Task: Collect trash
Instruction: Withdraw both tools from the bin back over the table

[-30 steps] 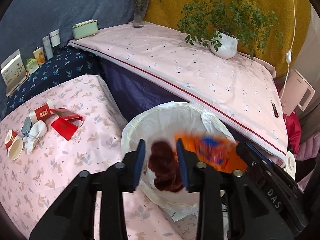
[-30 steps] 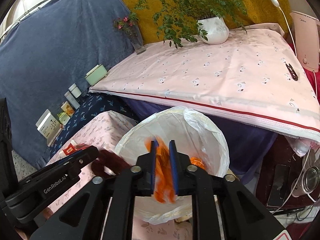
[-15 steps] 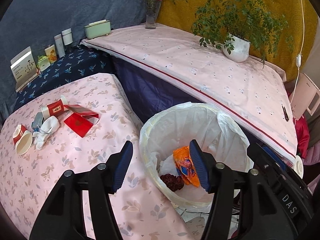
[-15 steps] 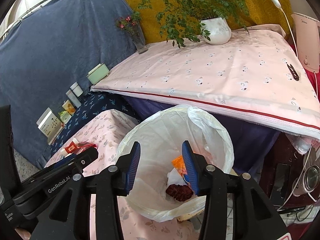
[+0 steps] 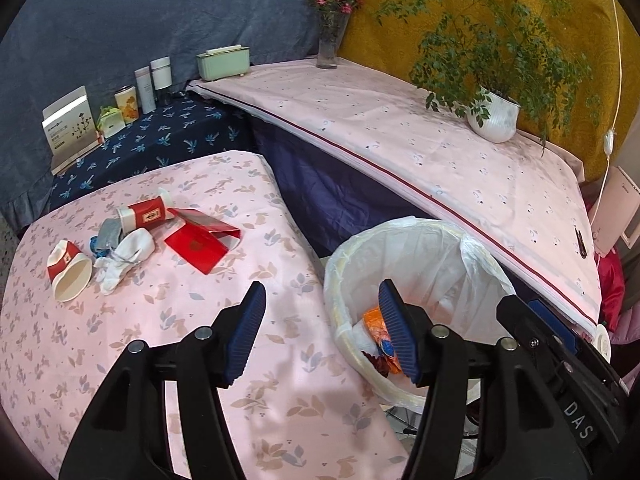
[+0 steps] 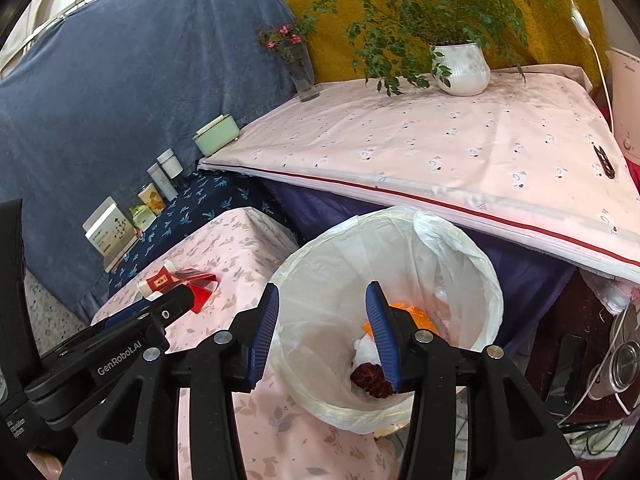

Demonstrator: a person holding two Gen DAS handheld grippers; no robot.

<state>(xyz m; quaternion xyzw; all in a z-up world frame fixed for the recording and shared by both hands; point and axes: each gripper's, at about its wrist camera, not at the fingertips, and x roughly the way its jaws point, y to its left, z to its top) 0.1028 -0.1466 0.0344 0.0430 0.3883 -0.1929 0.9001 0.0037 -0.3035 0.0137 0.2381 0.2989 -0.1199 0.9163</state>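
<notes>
A white-lined trash bin (image 5: 420,240) (image 6: 460,248) stands beside the pink floral table (image 5: 160,320). Inside lie an orange wrapper (image 5: 374,318) (image 6: 420,314) and a dark red crumpled piece (image 6: 370,378). My left gripper (image 5: 320,332) is open and empty over the table edge by the bin. My right gripper (image 6: 322,334) is open and empty above the bin's near rim. On the table lie two red paper cups (image 5: 68,270) (image 5: 146,212), a red packet (image 5: 198,242), white and grey socks (image 5: 124,254).
A long table with a pink cloth (image 5: 400,140) stands behind the bin, with a potted plant (image 5: 494,114), a flower vase (image 5: 330,46) and a green box (image 5: 222,62). Bottles and boxes (image 5: 120,108) line the dark blue surface. Cables and devices (image 6: 616,364) lie right of the bin.
Both grippers opened and dropped the dark red piece and the orange wrapper into the bin. The left gripper then swung left toward the table.
</notes>
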